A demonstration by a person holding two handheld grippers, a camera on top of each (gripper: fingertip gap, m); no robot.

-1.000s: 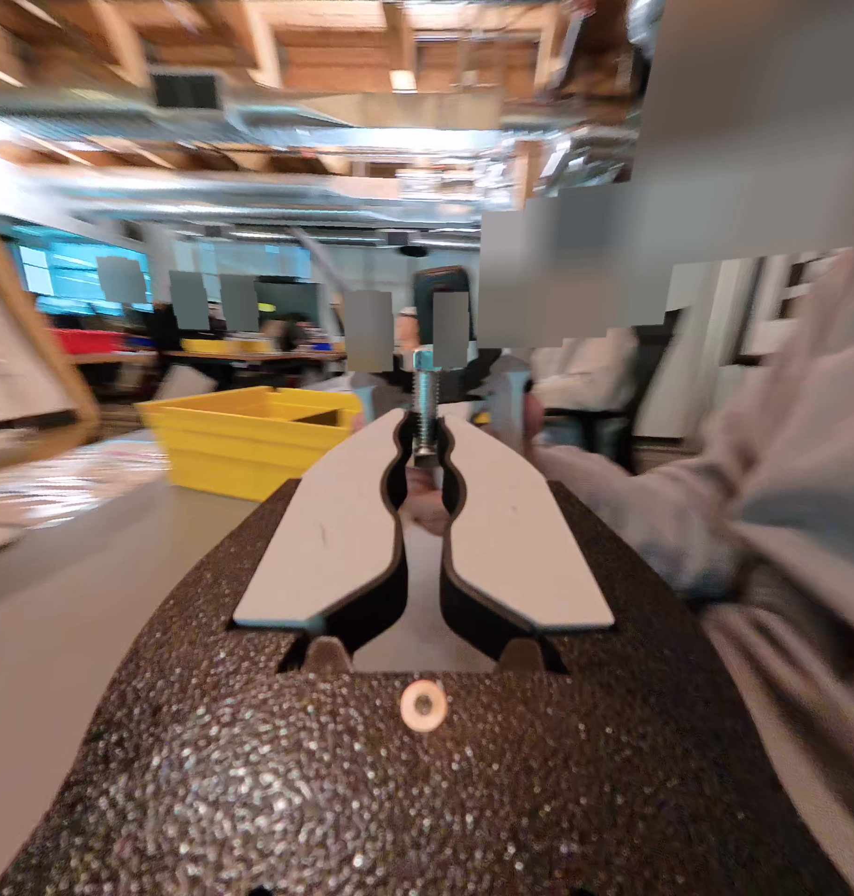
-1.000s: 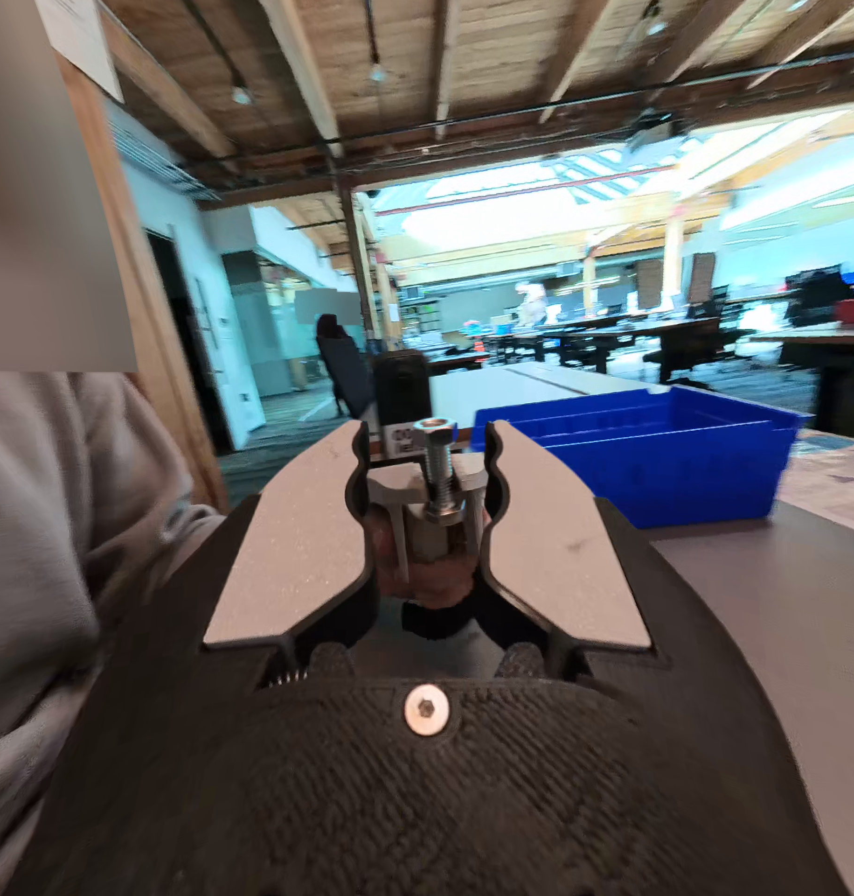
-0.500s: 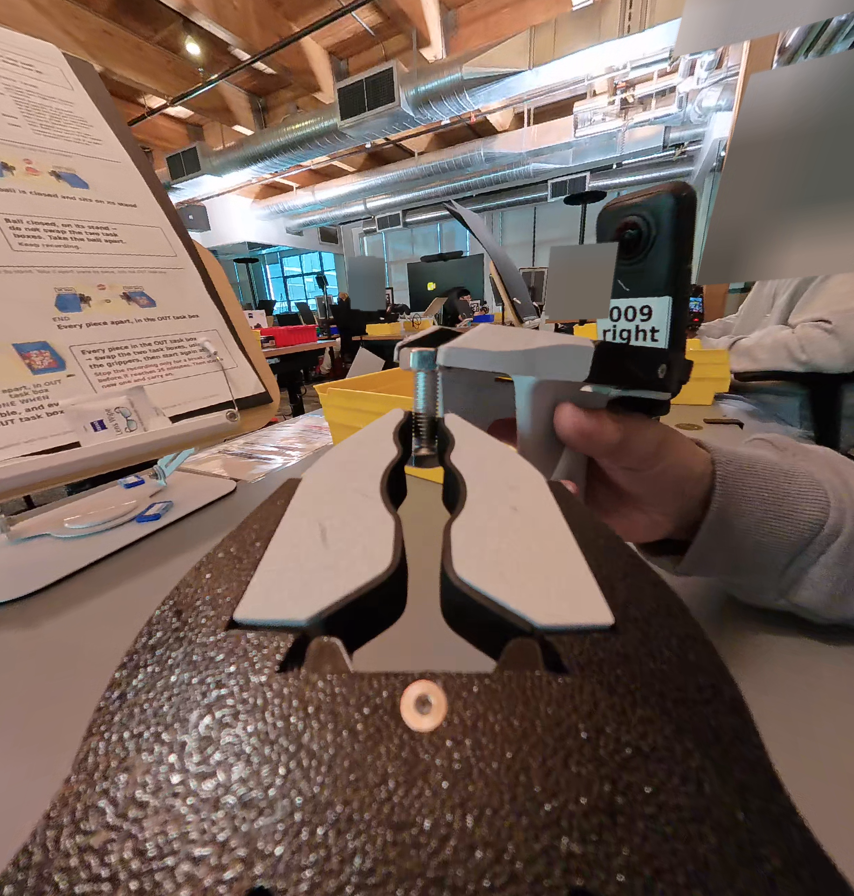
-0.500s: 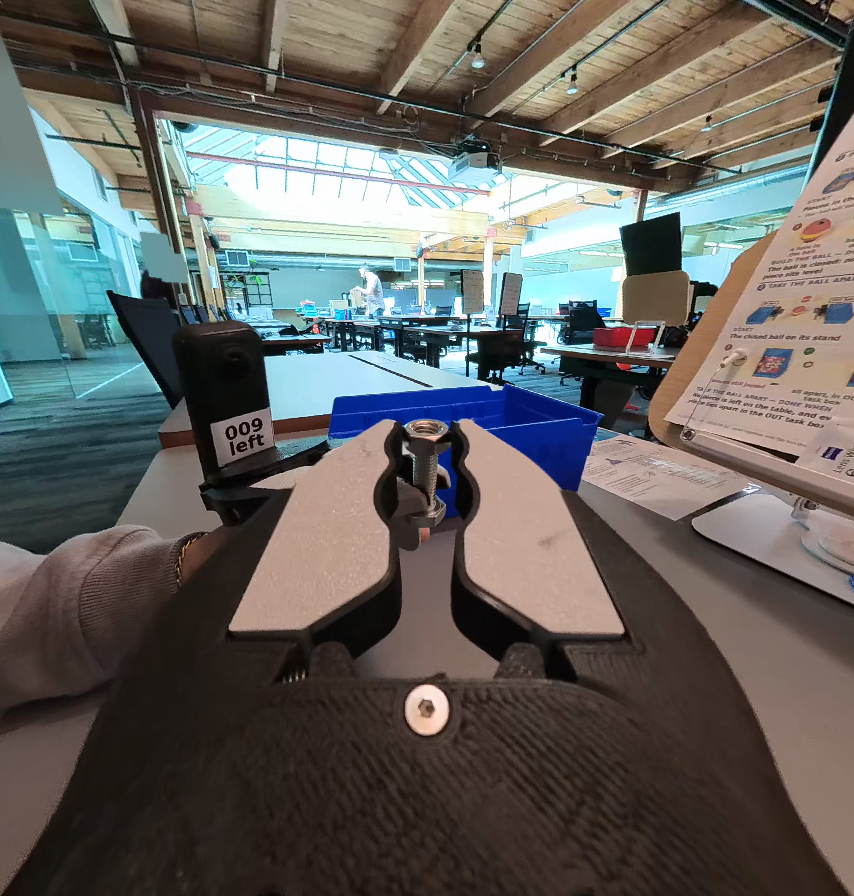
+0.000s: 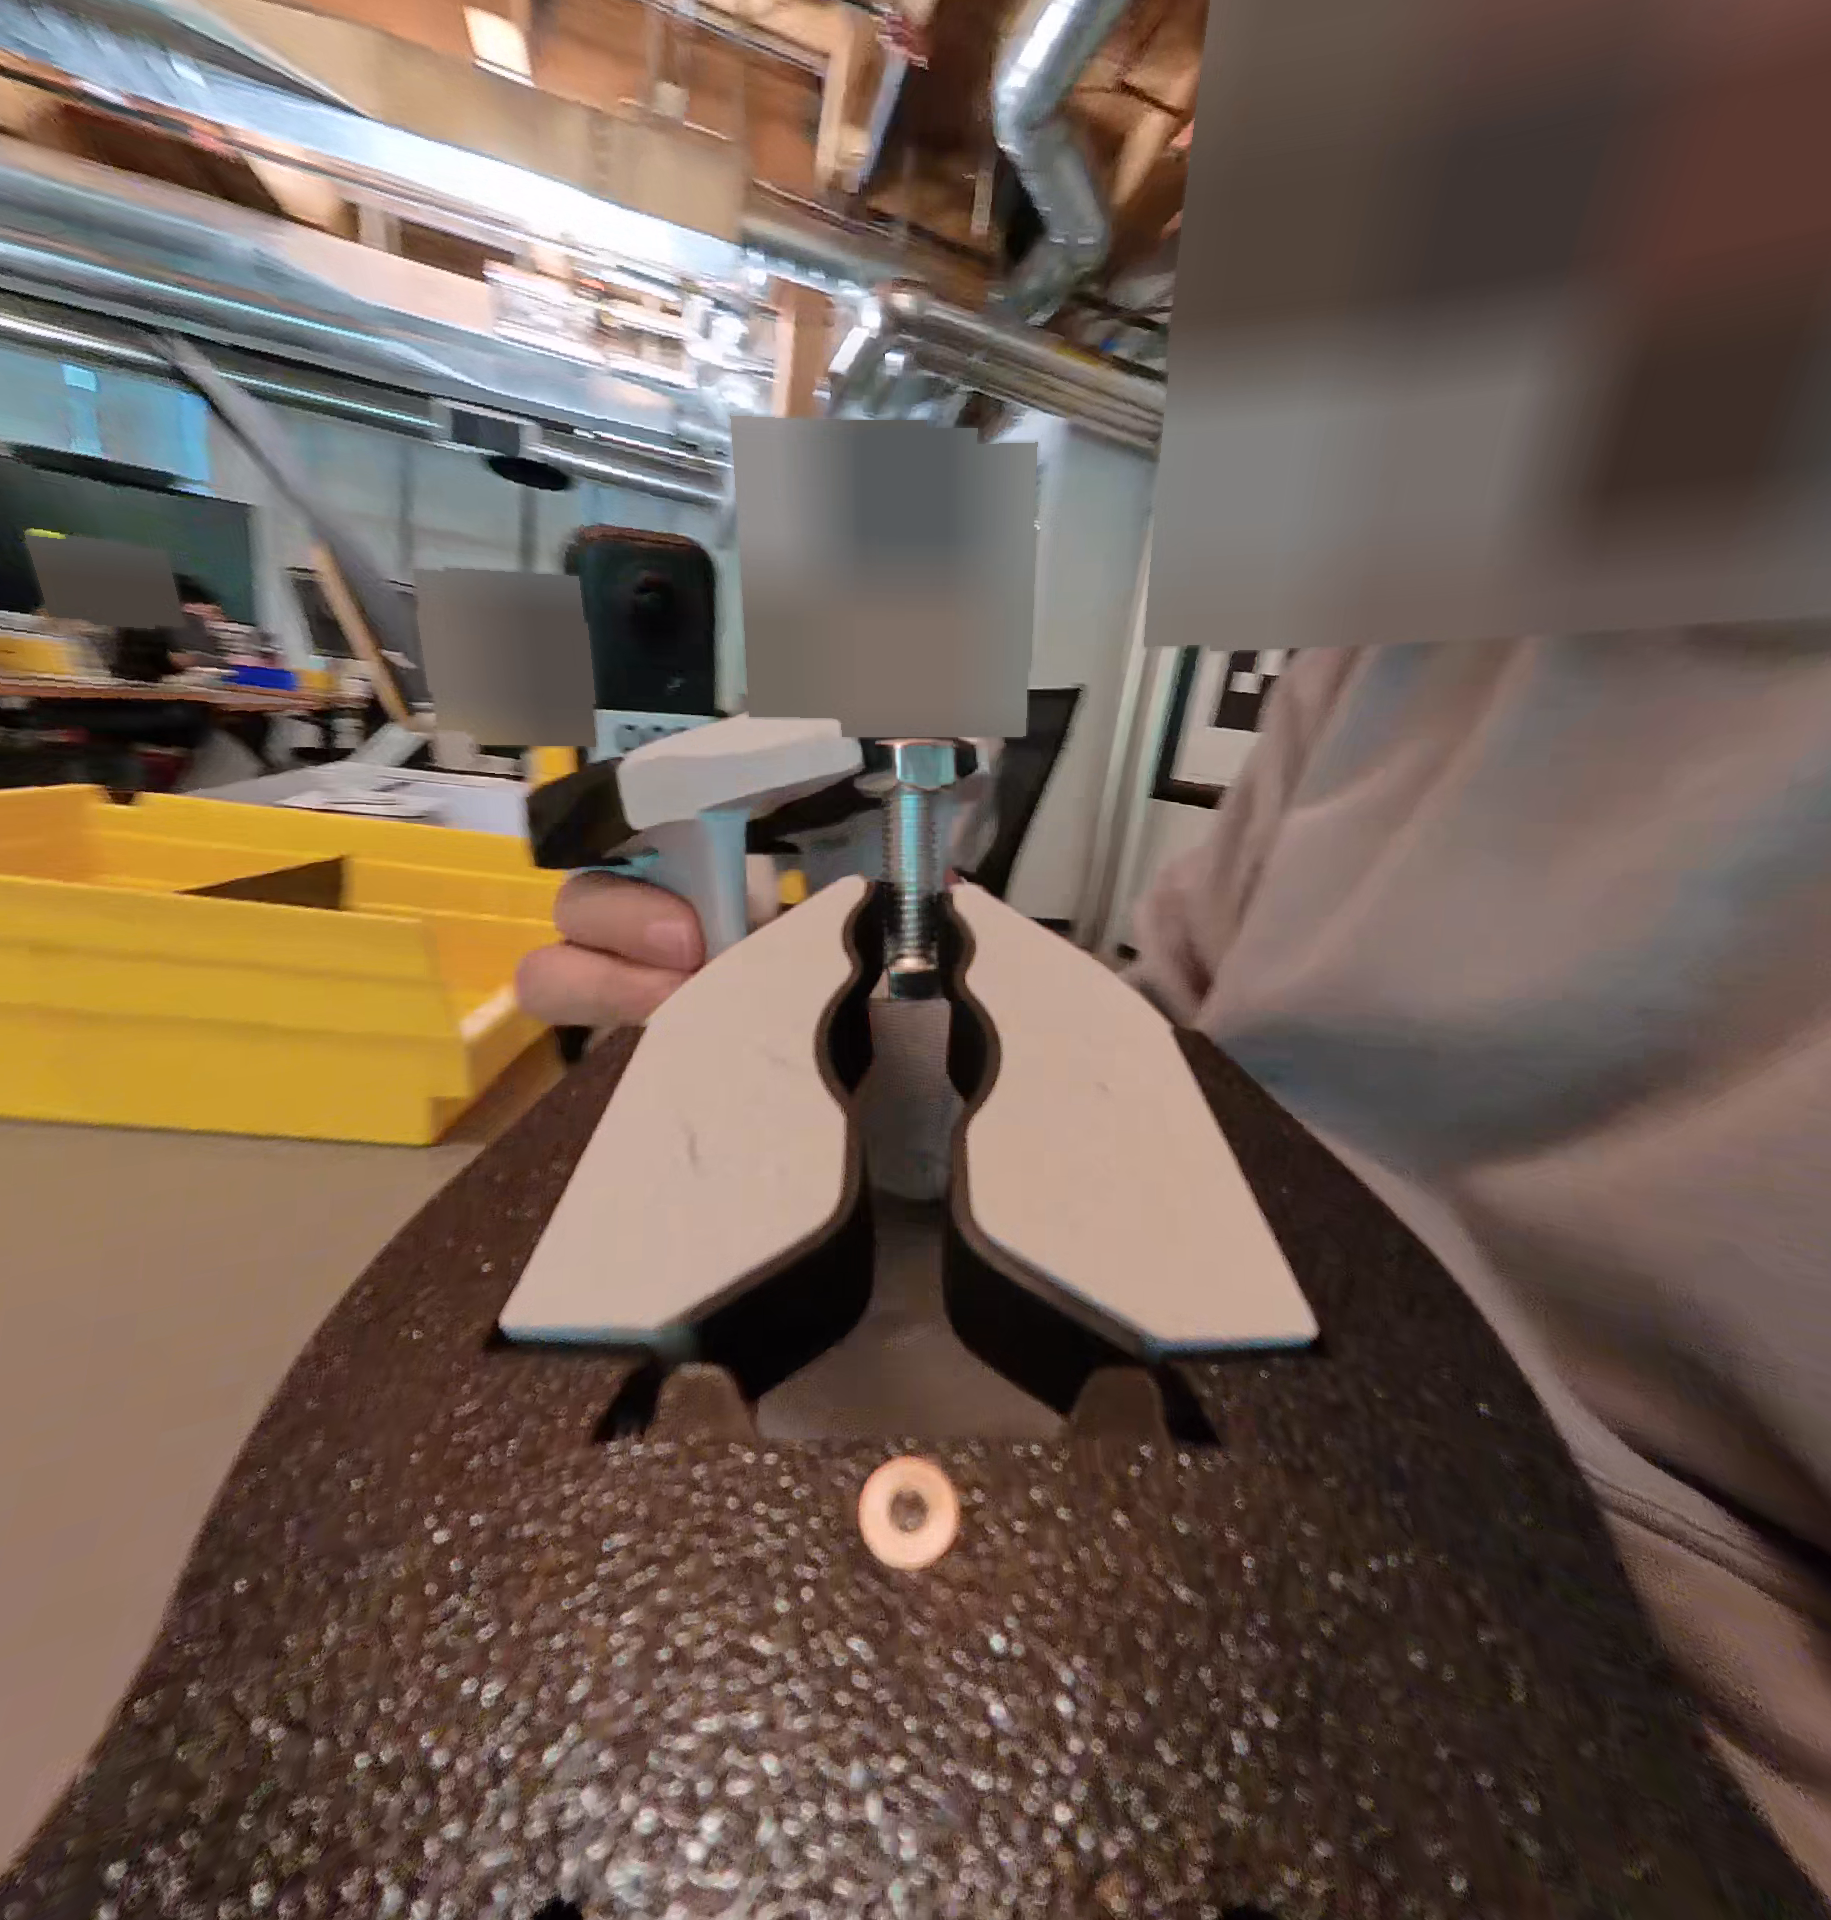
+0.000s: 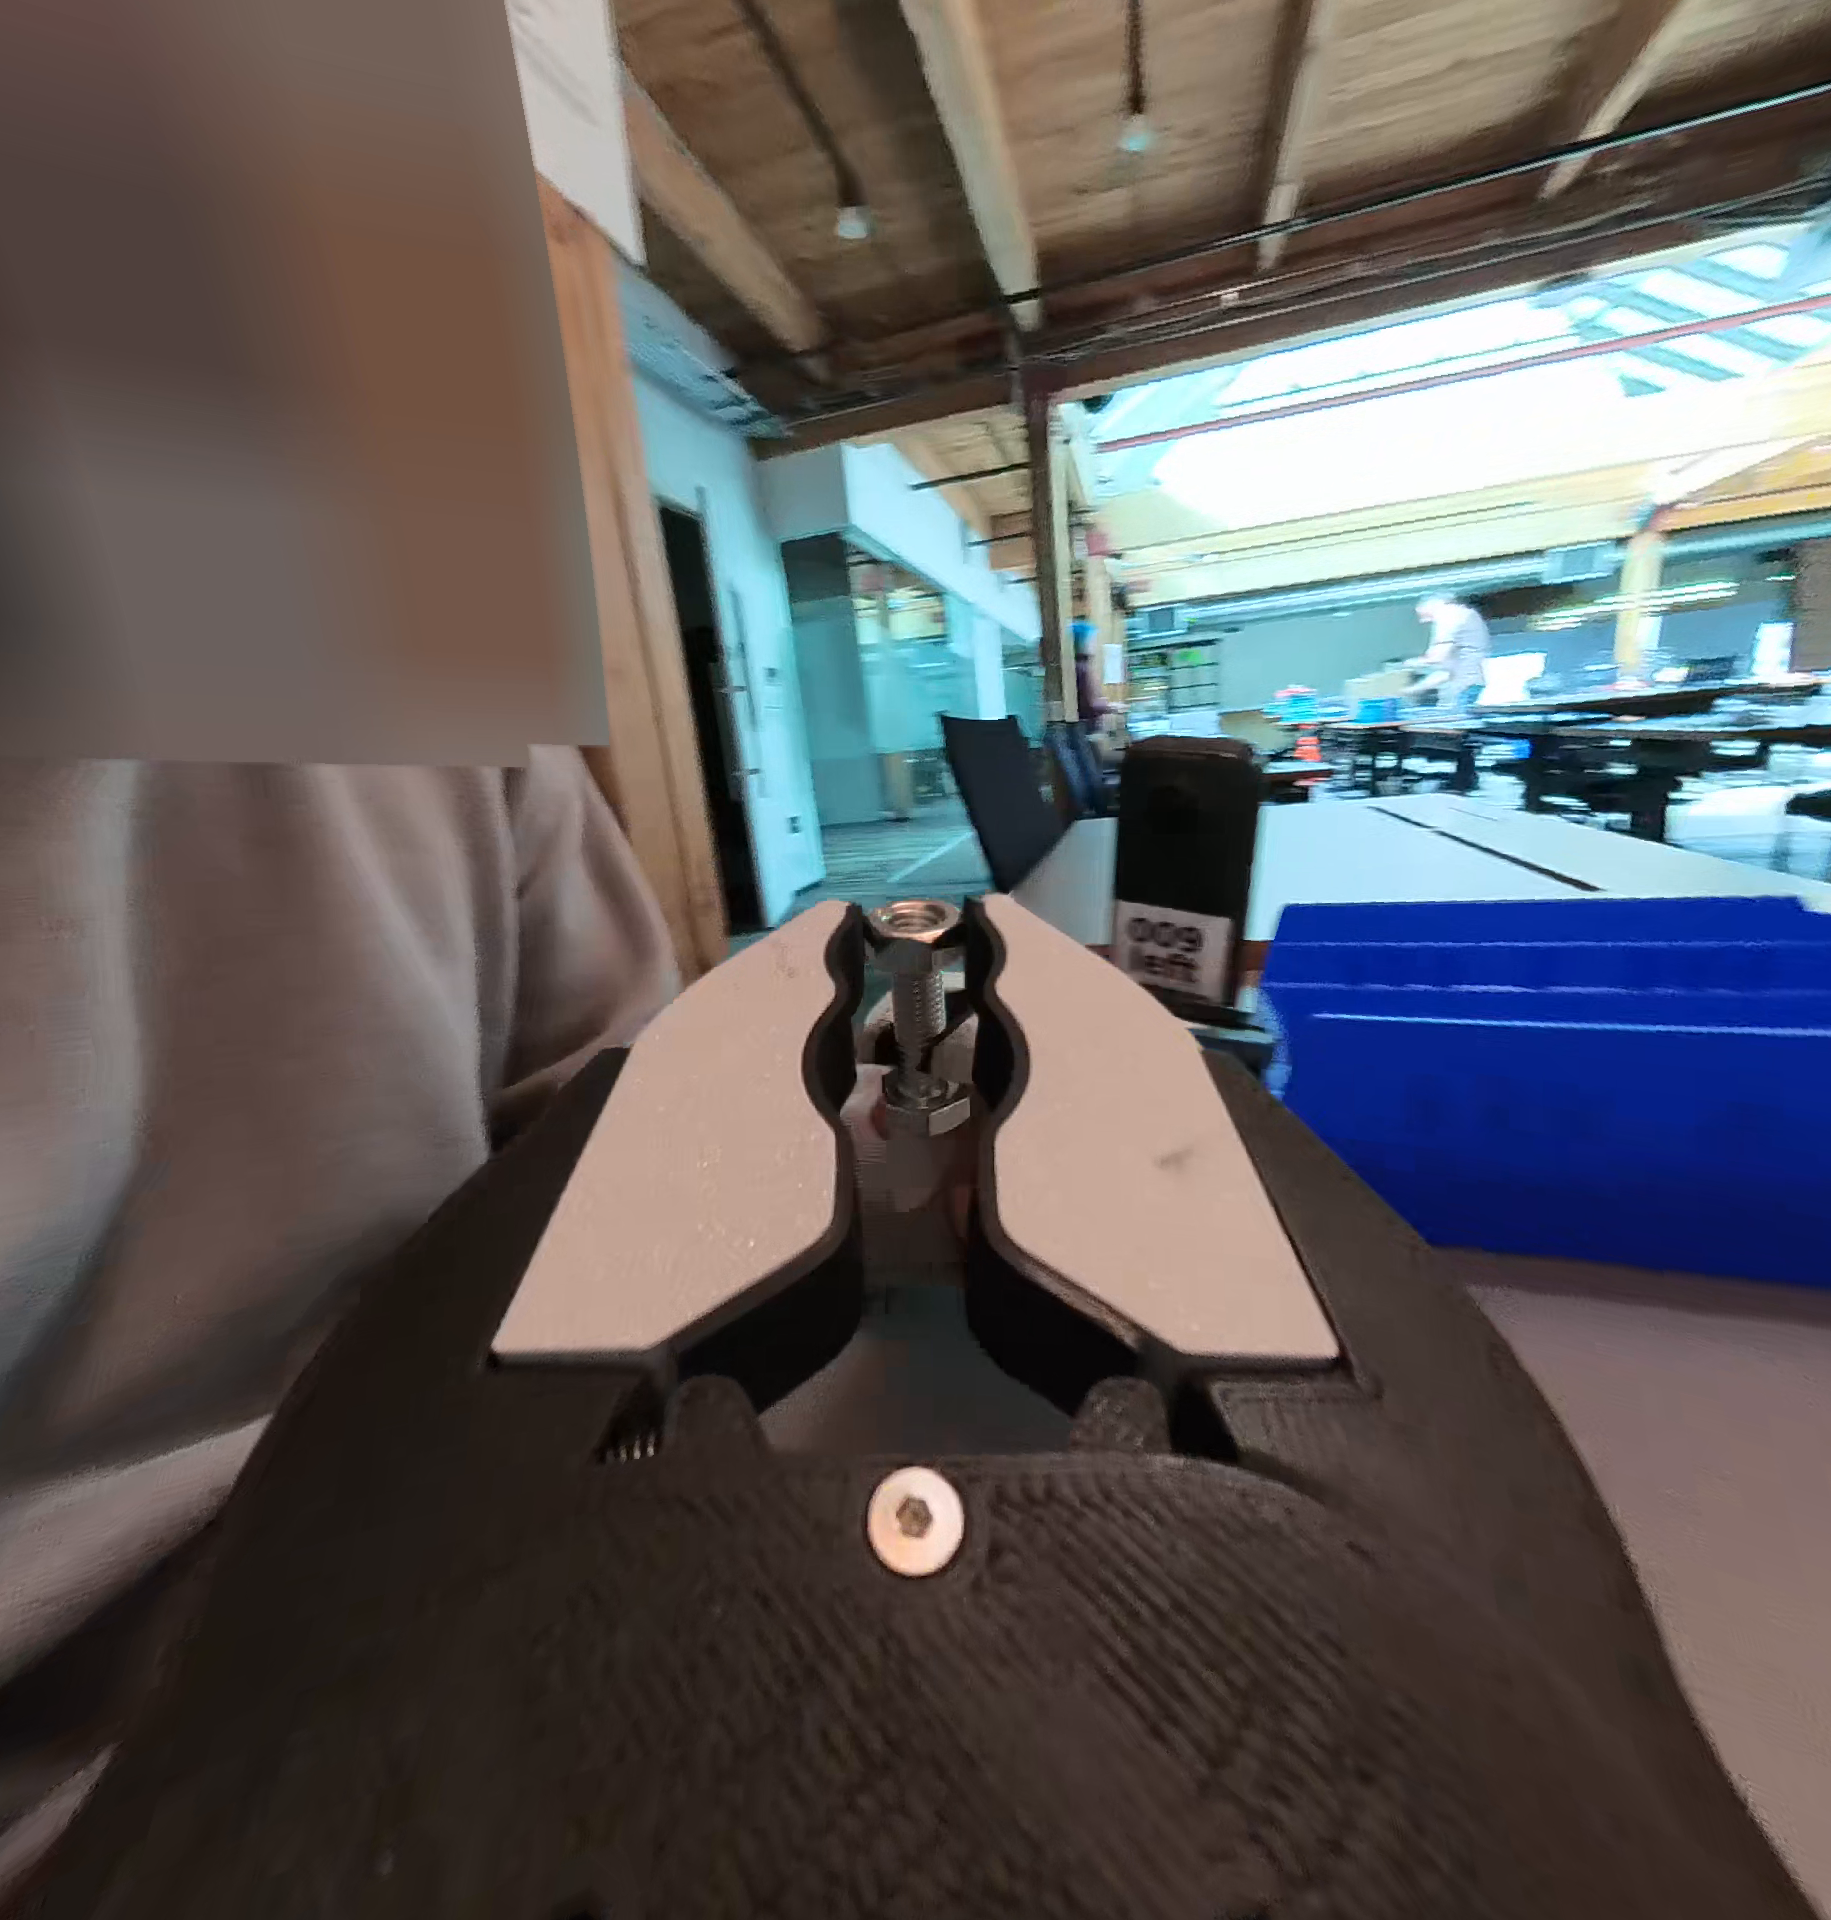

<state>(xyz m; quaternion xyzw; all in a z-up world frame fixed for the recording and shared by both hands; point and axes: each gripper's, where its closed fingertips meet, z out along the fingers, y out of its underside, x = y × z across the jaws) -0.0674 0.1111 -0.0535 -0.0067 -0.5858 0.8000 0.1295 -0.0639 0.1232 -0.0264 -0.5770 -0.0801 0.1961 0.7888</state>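
A silver threaded bolt (image 5: 911, 894) is taken as the landmark: it is held upright above the grey table (image 5: 163, 1299), well clear of it, its lower threaded end clenched between the fingertips of the left gripper (image 5: 909, 940), whose dark pads are seen pressed on the shank from both sides. At the upper end of the bolt a hex nut (image 6: 913, 932) is gripped by the right gripper (image 6: 913, 935), its fingers (image 6: 1077, 1101) closed against the flats; a second hex piece (image 6: 921, 1103) is seen lower on the same shank, by the other gripper's tips. To the left of the bolt in the left wrist view a yellow bin (image 5: 215, 977) is stood on the table, and the hand (image 5: 610, 951) carrying the right gripper is seen between bin and bolt. To the right of the bolt in the right wrist view a blue bin (image 6: 1576, 1081) is placed. A pale sleeve (image 5: 1513, 1039) is shown close on the bolt's other side. The bolt is judged to be stiff, dense for its size and smooth: threads are expected to give the pads some bite, while the nut is best held across opposite flats, since rounded corners would be likely to slip under turning.
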